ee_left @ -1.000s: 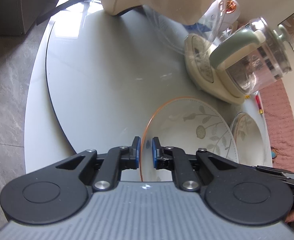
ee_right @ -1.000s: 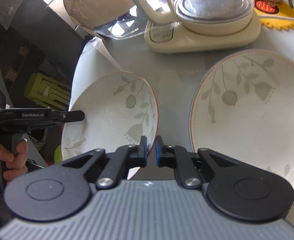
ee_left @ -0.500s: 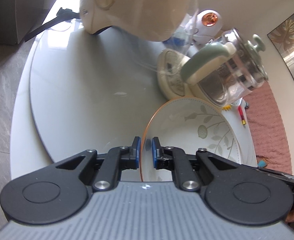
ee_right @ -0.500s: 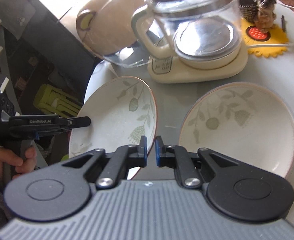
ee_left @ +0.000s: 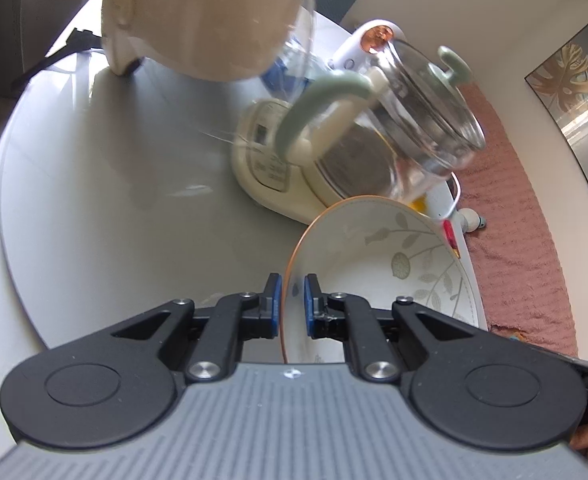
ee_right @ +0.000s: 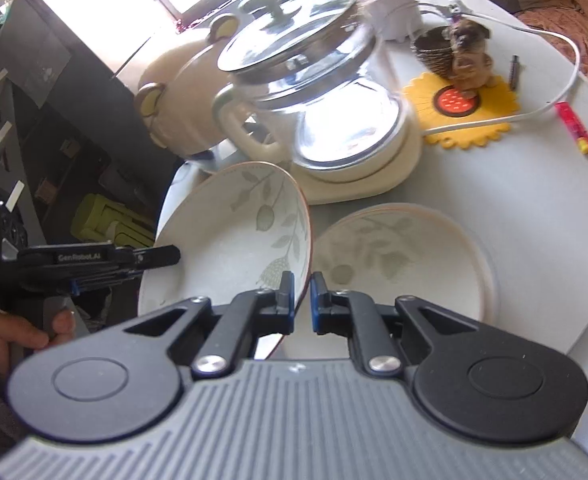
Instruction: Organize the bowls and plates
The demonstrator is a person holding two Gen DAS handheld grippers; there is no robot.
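Observation:
Both grippers hold one white leaf-patterned plate with an orange rim, tilted and lifted off the table. My left gripper (ee_left: 292,306) is shut on its rim; the plate (ee_left: 390,276) spreads to the right of the fingers. My right gripper (ee_right: 302,304) is shut on the opposite rim of the same plate (ee_right: 246,240), which leans left. The left gripper (ee_right: 94,264) shows at the plate's far side in the right wrist view. A second matching plate (ee_right: 406,264) lies flat on the grey table (ee_right: 542,208), to the right of the right gripper.
A glass kettle (ee_right: 314,92) on its cream base (ee_left: 270,164) stands just behind the plates. A cream bear-eared appliance (ee_right: 182,92), a white device (ee_right: 390,4), a yellow mat (ee_right: 466,112) with a hedgehog figure, a white cable and a red tube (ee_right: 574,128) are behind.
Both grippers have lifted the held plate and tilted it more upright. The views have risen; the kettle and the flat plate now sit lower and farther away.

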